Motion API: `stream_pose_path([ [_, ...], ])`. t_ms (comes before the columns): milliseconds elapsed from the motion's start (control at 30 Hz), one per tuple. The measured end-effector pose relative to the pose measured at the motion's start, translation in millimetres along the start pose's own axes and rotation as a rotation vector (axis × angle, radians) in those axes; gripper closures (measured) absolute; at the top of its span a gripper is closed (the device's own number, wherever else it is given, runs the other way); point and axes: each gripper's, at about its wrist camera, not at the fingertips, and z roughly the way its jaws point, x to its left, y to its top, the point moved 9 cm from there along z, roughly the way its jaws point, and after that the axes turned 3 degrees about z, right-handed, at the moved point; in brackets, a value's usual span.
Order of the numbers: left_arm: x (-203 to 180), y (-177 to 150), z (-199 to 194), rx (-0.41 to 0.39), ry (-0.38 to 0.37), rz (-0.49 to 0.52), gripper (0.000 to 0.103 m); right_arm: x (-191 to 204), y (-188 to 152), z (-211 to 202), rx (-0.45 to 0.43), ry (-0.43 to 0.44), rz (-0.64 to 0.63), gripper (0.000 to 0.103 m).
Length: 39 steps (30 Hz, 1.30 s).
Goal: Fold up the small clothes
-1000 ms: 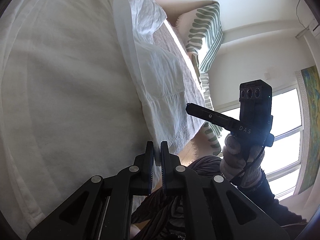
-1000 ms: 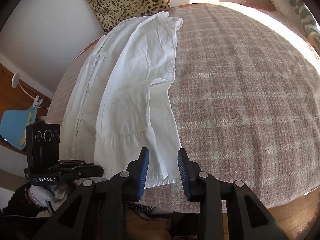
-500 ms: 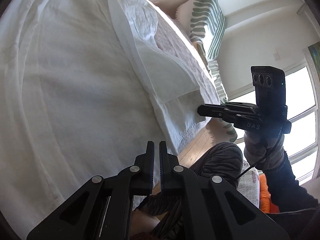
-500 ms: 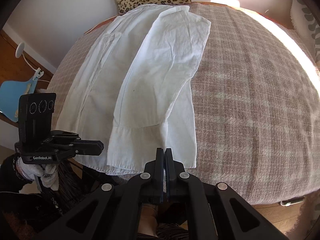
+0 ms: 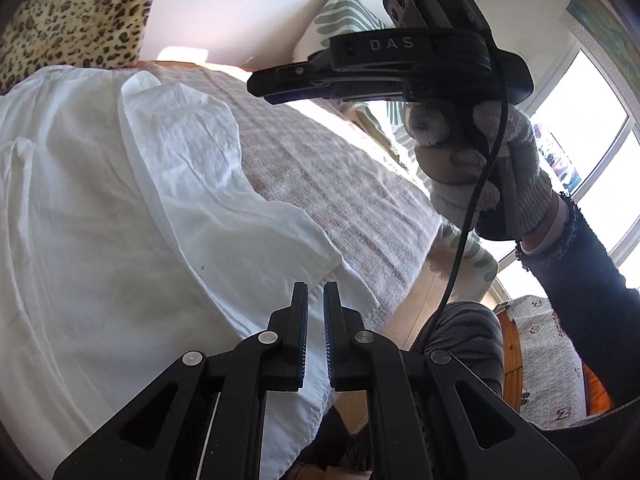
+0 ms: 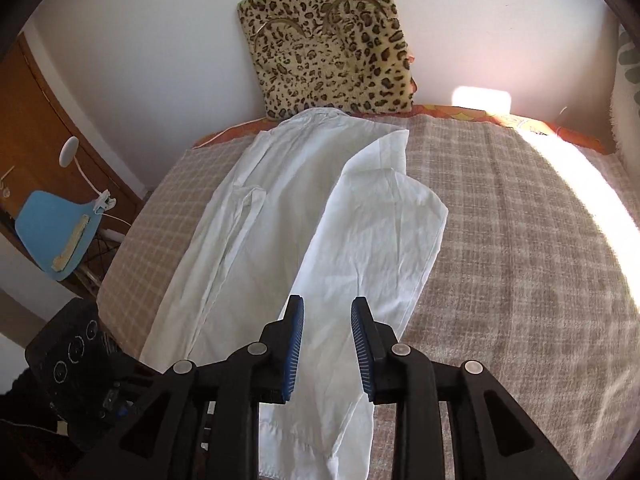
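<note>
A white shirt (image 6: 296,208) lies flat along the checked bedcover (image 6: 520,264), collar toward the wall. One sleeve (image 6: 384,236) is folded over its body. My right gripper (image 6: 326,312) hovers over the shirt's lower half. Its jaws are opening and nothing is between the blue pads. In the left wrist view the shirt (image 5: 92,248) fills the left side, and my left gripper (image 5: 316,296) is shut and empty above its hem corner. The right gripper (image 5: 260,82), in a gloved hand (image 5: 500,184), hangs high above the bedcover (image 5: 328,184).
A leopard-print cushion (image 6: 332,40) leans on the wall behind the collar. A green-patterned pillow (image 5: 344,12) stands at the far bed edge. A blue chair (image 6: 56,236) is left of the bed. The person's knee (image 5: 460,340) and wooden floor lie at the near edge.
The right gripper shut at the hem, then opened again and lifted forward over the shirt. The left gripper rose and rolled, staying shut. The right gripper now sits higher in the left wrist view.
</note>
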Motion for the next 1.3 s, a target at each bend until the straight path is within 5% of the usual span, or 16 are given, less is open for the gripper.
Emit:
stream_pose_path([
  [267, 33.8, -18.6, 20.8, 0.077, 0.051, -0.008, 0.097, -4.4, 36.3, 121.0, 0.180, -0.089, -0.046, 0.081],
  [567, 65.6, -36.5, 1.9, 0.069, 0.033, -0.120, 0.097, 41.4, 43.3, 174.5, 0.256, -0.035, -0.186, 0.079],
  [767, 52.7, -25.9, -19.2, 0.006, 0.045, -0.091, 0.096, 9.2, 72.3, 121.6, 0.138, 0.008, -0.105, 0.067],
  [833, 41.6, -20.5, -21.4, -0.008, 0.046, -0.056, 0.083, -18.0, 84.5, 99.1, 0.084, -0.030, -0.054, 0.054],
  [967, 6.0, -17.3, -8.4, -0.002, 0.076, 0.095, 0.081, -69.4, 95.2, 72.4, 0.018, -0.079, 0.025, 0.032],
  [1300, -24.7, -25.8, 33.9, 0.109, 0.157, 0.283, 0.081, -119.8, 78.7, 68.9, -0.041, 0.200, 0.231, 0.028],
])
